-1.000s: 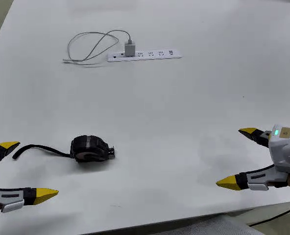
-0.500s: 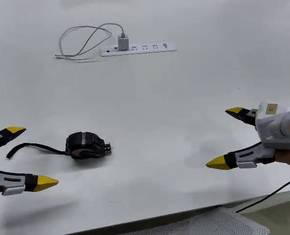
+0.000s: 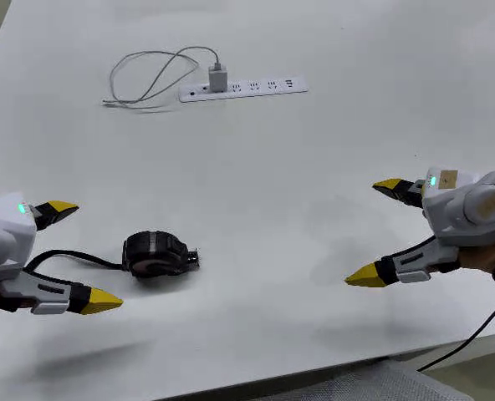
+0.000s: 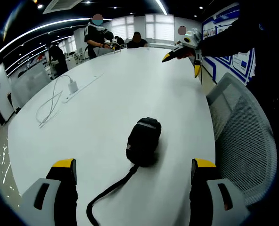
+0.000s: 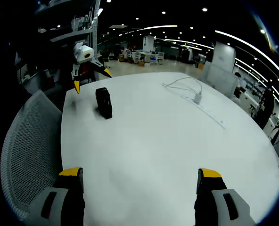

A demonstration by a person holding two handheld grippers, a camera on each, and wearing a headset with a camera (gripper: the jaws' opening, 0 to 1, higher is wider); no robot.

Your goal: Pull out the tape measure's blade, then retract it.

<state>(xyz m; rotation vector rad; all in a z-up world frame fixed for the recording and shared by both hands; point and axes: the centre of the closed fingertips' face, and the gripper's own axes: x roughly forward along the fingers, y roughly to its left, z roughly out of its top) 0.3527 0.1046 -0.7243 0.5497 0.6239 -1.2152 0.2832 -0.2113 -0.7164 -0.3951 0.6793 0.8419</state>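
On the broad white tabletop (image 3: pixel 331 150), the left gripper (image 3: pixel 84 254) has closed in over the last second — its yellow-tipped jaws, spread wide and empty, now flank the black wrist strap (image 3: pixel 97 261) just behind the squat black tape measure (image 3: pixel 155 255) near the front edge. The right gripper (image 3: pixel 375 230), likewise agape and empty, has edged inward yet stays well apart from it; the blade looks unpulled
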